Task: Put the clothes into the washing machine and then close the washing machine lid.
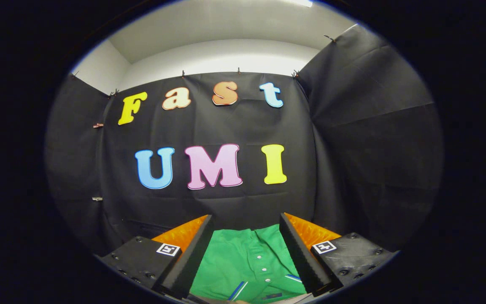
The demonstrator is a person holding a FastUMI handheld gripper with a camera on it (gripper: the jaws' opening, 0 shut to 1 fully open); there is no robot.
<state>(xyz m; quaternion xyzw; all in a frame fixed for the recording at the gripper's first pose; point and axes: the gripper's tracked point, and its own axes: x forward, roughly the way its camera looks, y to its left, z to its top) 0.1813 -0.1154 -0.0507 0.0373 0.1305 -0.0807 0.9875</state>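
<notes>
Gripper view: gripper (246, 253) spread wide, fingers apart, nothing pinched. Green shirt (247, 261) lies between and under the fingers, from 6 o'clock up toward 12, white snaps down its middle, blue-white trim near 6. Whether the fingers touch the cloth, cannot tell. Washing machine not seen. Black cloth wall (234, 202) rises just beyond the shirt at 12 and wraps round to 3 and 9. Risk, judged: closing on one thin layer lets the shirt slip or trail out; pushing forward meets the wall. Open room mainly upward, toward white wall (226, 55).
</notes>
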